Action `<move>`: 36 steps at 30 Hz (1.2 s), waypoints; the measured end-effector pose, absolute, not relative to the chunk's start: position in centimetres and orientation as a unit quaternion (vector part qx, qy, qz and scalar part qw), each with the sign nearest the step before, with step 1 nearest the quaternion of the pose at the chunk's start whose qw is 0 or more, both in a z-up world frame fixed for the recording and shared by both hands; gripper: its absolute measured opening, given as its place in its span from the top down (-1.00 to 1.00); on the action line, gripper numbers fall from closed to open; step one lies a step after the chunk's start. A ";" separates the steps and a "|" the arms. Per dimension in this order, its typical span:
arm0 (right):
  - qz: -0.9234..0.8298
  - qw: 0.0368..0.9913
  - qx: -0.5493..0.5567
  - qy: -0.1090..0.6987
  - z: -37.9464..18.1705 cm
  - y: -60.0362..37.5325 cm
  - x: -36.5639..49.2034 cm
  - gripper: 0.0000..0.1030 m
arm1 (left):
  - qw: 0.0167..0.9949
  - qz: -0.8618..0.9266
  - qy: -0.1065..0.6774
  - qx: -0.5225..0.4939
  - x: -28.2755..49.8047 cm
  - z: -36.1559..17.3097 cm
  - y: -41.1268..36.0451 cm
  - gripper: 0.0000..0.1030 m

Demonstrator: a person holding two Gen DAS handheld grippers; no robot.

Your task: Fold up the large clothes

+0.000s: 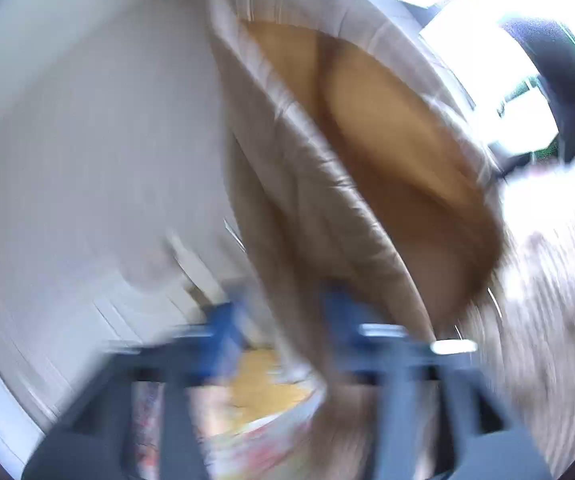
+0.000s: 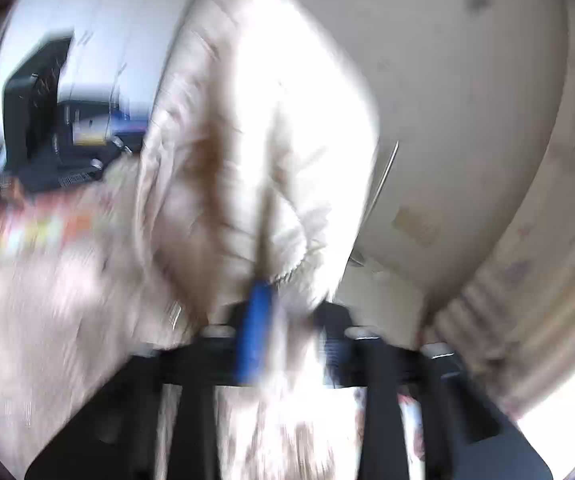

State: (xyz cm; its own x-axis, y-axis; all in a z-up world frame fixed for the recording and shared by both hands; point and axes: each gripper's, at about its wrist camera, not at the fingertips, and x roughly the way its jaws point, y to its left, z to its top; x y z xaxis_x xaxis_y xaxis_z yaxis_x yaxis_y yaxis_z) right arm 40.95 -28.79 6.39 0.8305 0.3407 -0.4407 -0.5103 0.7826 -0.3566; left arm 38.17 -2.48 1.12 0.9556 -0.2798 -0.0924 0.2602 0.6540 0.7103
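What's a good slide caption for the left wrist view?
Blurred beige jacket, tan lining showing, hangs between the left claw's blue fingers.

Pale padded jacket bunched at the right gripper

The cream quilted jacket (image 2: 247,152) fills the blurred view from twelve o'clock to centre, its fabric falling between the blue-padded fingers (image 2: 253,332) of the right gripper (image 2: 291,336) at six o'clock. A black chair (image 2: 31,120) sits at nine o'clock, a beige wall (image 2: 467,100) at two.
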 end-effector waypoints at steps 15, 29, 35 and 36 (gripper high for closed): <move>0.159 0.864 0.263 0.400 -1.4 -39.6 22.5 -0.71 | 0.834 -0.181 0.450 -0.265 28.4 -4.5 15.9 -0.96; 0.264 0.863 0.133 0.410 4.6 -26.6 26.8 -0.87 | 0.930 -0.086 0.356 -0.040 34.9 7.1 3.3 -0.96; 0.358 0.849 -0.064 0.383 1.2 -21.9 23.3 0.06 | 0.929 -0.079 0.279 0.229 41.4 9.5 -2.3 -0.96; 0.379 0.838 -0.088 0.383 0.6 -21.2 23.3 0.09 | 0.924 -0.085 0.278 0.247 42.4 9.4 -3.2 -0.96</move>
State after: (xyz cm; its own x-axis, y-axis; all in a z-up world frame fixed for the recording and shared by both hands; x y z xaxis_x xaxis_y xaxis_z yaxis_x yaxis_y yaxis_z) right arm 23.31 -21.20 0.57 0.4197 0.5670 -0.7088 -0.7019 0.6978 0.1427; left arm 42.44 -3.19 9.38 0.8309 -0.0201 -0.5561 0.2947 0.8635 0.4092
